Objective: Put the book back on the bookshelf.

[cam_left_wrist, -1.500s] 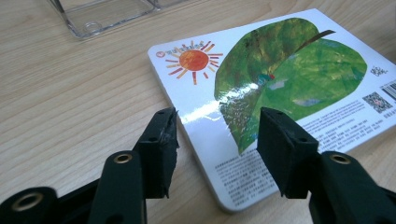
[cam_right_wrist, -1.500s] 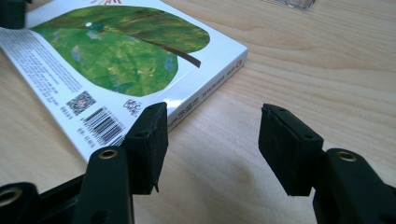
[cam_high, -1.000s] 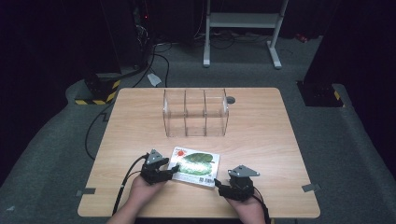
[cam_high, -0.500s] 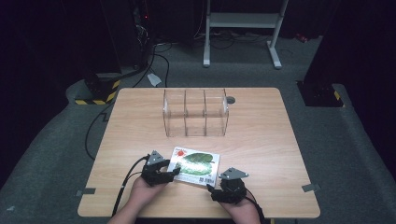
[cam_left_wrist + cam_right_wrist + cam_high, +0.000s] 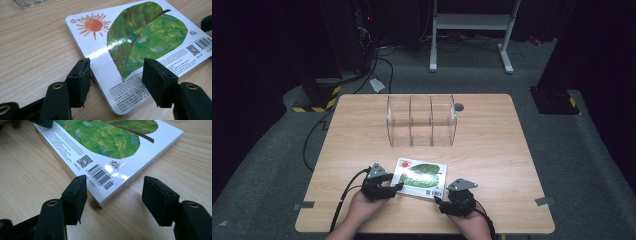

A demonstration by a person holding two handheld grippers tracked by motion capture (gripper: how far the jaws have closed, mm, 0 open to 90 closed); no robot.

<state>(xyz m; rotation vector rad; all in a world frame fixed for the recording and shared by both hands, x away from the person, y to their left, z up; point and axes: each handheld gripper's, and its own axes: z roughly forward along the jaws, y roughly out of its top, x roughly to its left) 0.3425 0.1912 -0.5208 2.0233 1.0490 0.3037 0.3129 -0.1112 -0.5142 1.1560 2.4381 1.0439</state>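
A picture book (image 5: 419,177) lies flat near the table's front edge, with a green leaf, an orange sun and a barcode on its upper cover. My left gripper (image 5: 394,187) is at its near left corner. In the left gripper view the jaws (image 5: 116,75) have just been closing and stand open, one beside the book's (image 5: 140,42) edge, the other over the cover. My right gripper (image 5: 439,202) is at the near right corner. Its jaws (image 5: 115,192) have also been closing and stand open astride the barcode corner of the book (image 5: 110,142).
A clear plastic organiser (image 5: 422,120) with three compartments stands at the middle of the wooden table (image 5: 492,150). A small grey round disc (image 5: 459,106) sits behind it. A black cable (image 5: 344,195) trails off the front left edge. Dark floor surrounds the table.
My right gripper has shifted a little to the left, closer to the book's near right corner. The left gripper and the book have stayed where they were.
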